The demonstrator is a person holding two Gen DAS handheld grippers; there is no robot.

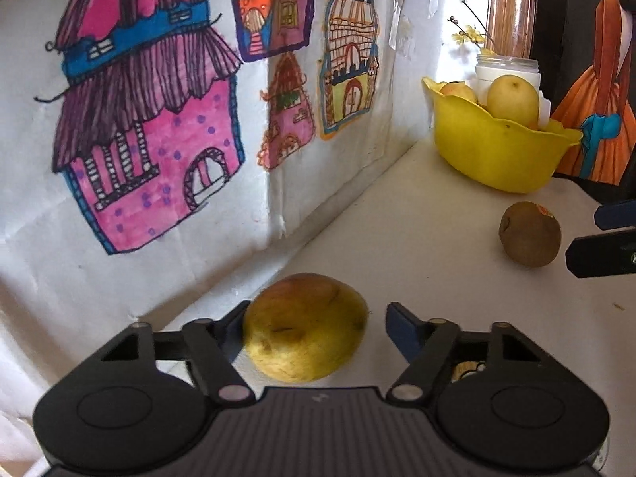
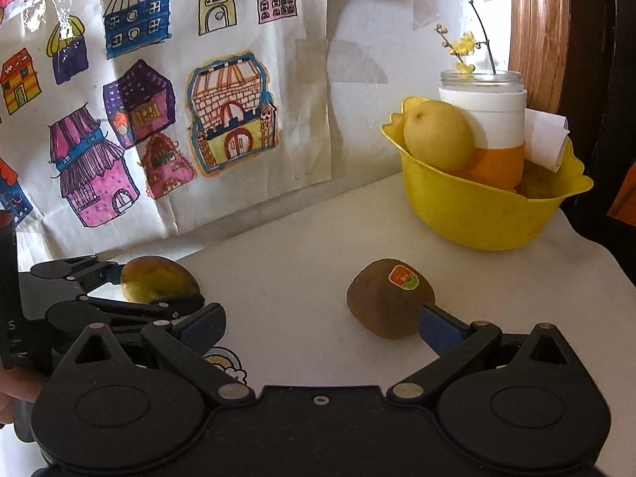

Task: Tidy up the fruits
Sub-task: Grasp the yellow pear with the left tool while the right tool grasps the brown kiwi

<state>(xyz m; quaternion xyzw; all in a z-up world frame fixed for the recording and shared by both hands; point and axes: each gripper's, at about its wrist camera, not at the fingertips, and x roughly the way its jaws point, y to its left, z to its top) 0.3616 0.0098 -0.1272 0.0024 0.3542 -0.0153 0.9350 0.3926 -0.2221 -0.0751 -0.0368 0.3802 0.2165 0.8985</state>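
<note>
Fruit partly sorted. Yellow bowl [image 2: 477,214] at the far right corner of the tabletop [image 2: 302,246] already holds a yellow pear [image 2: 437,139] and at least one more fruit [image 1: 457,91] behind it; a white-and-orange jar [image 2: 493,127] with a flower sprig stands at or in the bowl's back, cannot tell which. Two fruits still loose on the tabletop: a yellow-red apple [image 1: 306,326] near the wall, and a kiwi [image 2: 387,298] with a sticker, between apple and bowl.

Left gripper [image 1: 318,318] straddles the apple, part-way open. Left finger [image 1: 234,322] looks to be touching the skin; right finger [image 1: 401,330] stands just clear, a gap showing. No grip yet, by my reading.

Right gripper [image 2: 318,326] is wide open, holding nothing. Its right finger [image 2: 437,328] sits against the kiwi's near side; the kiwi is off toward that finger, not centred between the two.

Remaining, as judged: lift both fruits and drop them in the bowl.

Room: wall with paper house drawings [image 1: 151,119] runs close along the apple's left, so little slack on that side. Open tabletop between kiwi and bowl. Bowl is crowded by pear and jar; free space looks to be at its near side. Tabletop edge falls away right of the bowl, beside a dark panel [image 1: 588,79]. The two grippers work near one another.
</note>
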